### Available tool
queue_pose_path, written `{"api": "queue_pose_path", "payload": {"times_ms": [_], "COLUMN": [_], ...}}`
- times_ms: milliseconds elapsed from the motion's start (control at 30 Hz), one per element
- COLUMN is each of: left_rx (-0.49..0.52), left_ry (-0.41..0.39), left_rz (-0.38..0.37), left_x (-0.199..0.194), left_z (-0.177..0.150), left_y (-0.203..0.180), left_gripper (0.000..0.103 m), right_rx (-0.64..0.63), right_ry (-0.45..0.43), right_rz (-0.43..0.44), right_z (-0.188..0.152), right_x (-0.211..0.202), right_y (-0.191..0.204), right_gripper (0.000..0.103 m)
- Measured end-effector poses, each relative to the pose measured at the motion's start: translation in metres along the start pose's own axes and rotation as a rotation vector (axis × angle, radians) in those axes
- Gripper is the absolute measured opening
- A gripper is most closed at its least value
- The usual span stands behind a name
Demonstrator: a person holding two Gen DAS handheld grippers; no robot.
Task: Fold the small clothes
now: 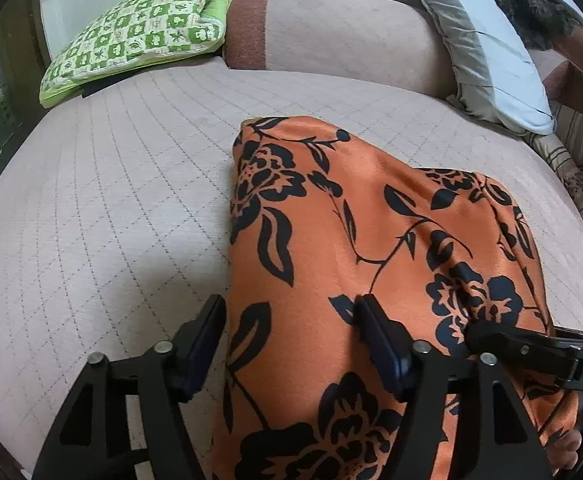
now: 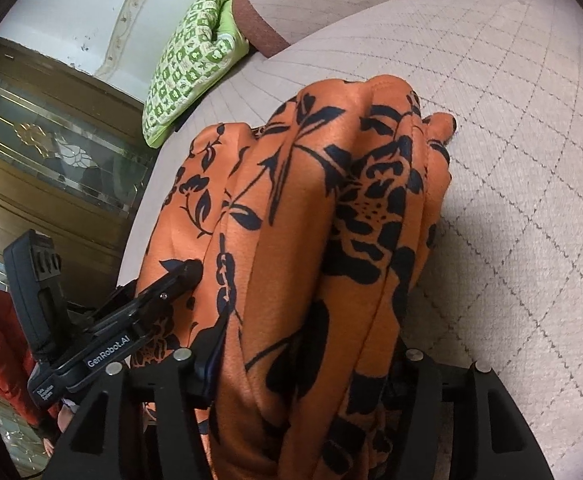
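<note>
An orange garment with a black flower print [image 1: 331,220] lies folded in a long strip on the pink quilted bed cover [image 1: 111,200]. My left gripper [image 1: 291,340] stands open at its near end. One of its fingers [image 1: 205,336] is on the bed beside the cloth's left edge, and the other rests on top of the cloth. In the right wrist view the garment [image 2: 331,200] is bunched in thick folds between the jaws of my right gripper [image 2: 307,360]. That gripper looks open, and the cloth hides its right finger.
A green checked cushion [image 1: 139,36] lies at the far left of the bed. A pink bolster [image 1: 331,28] and a grey-white pillow [image 1: 491,52] line the far edge. A dark wooden cabinet with glass [image 2: 51,152] stands left of the bed.
</note>
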State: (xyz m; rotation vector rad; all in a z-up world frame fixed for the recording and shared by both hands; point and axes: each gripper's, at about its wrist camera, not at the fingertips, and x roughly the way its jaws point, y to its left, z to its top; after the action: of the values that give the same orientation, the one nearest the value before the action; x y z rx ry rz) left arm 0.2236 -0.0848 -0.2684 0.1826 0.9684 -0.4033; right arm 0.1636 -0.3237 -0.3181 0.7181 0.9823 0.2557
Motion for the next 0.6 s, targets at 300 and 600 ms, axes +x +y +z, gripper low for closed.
{"api": "queue_pose_path", "payload": {"times_ms": [300, 600], "left_rx": [0.015, 0.071], "left_ry": [-0.02, -0.104], "left_rz": [0.085, 0.218], "left_x": [-0.003, -0.015], "left_z": [0.004, 0.006], "left_y": [-0.003, -0.012], "left_gripper": [0.08, 0.081], "right_rx": [-0.065, -0.17], "right_ry": [-0.003, -0.03], "right_rz": [-0.039, -0.096], "right_z": [-0.002, -0.005], "right_x": [-0.008, -0.023], "right_y": [0.011, 0.026], "right_gripper": [0.063, 0.063]}}
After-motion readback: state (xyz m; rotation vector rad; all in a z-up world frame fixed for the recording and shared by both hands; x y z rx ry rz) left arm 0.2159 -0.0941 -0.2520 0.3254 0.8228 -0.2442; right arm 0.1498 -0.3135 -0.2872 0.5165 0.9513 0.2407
